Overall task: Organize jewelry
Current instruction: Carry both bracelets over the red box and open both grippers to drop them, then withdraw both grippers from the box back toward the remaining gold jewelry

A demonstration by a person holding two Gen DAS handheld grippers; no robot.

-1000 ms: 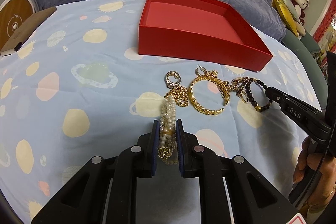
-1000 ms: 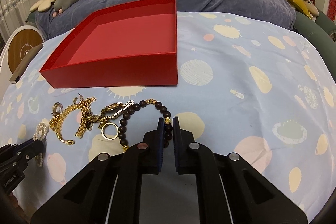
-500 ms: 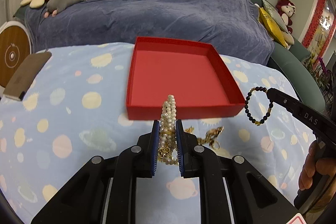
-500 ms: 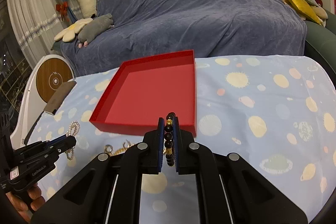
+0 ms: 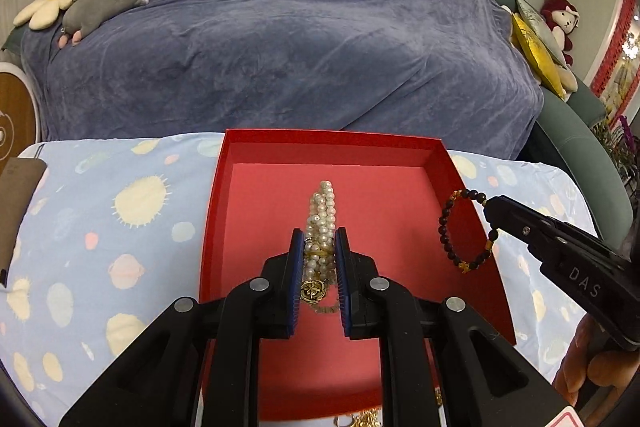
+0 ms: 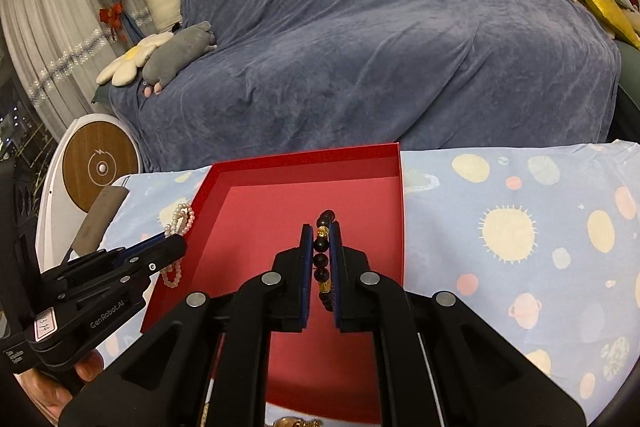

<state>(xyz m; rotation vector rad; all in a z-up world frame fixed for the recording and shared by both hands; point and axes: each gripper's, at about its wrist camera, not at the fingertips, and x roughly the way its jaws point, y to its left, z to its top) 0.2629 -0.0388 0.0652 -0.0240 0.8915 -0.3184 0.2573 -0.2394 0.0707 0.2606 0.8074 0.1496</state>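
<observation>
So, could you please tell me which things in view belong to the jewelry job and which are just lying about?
Part of the job:
- pearl bracelet, gripped by the left gripper
- dark bead bracelet, gripped by the right gripper
- red box
- gold jewelry on the cloth in front of the box

Just lying about:
- grey plush
- flower plush
- red monkey toy
- yellow cushion

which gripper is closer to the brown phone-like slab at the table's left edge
Left. The left gripper, shut on the pearl bracelet, sits beside the brown slab. The right gripper, holding the dark bead bracelet, is across the red box.
</observation>
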